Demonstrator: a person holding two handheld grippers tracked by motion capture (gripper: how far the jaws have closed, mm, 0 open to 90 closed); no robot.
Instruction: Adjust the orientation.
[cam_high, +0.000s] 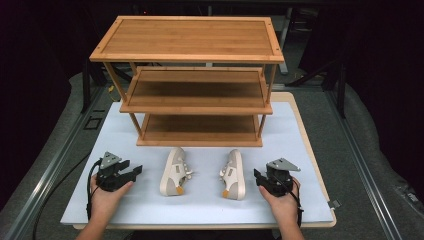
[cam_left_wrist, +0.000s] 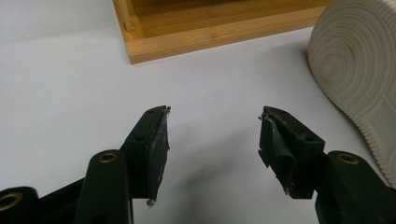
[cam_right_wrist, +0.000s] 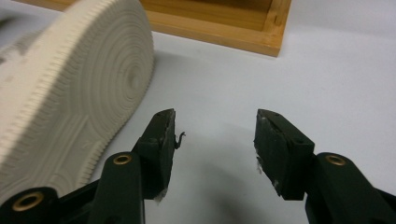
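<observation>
So here's the setup, going left to right. The left gripper sits near the tabletop's front-left corner, held low in the person's left hand, pointing right toward the shoes. Its jaws are spread wide with nothing but bare white surface between them.

Next over is the left shoe, lying on its side a bit in front of the shoe rack's bottom shelf, with its sole turned toward the left gripper; you can see that ridged sole at the right edge of the left gripper view. The right shoe lies just beside it, apart, also on its side, with its sole toward the right-hand edge of the tabletop. It looms large in the right gripper view.

Handling-wise, I'd guess these are light sneakers: stiff rubbery sole, softer upper that'll give under a pinch. The grooved sole shouldn't be slippery. Nothing fragile here. Best bet is probably clamping across the heel collar or the sole edge plus upper, since the loose laces could snag or slip out.

The right gripper is near the front-right corner, held in the person's right hand, pointing left at the right shoe's sole, close but not touching. Its jaws are wide apart and empty too. Both forearms come in low and roughly mirrored.
</observation>
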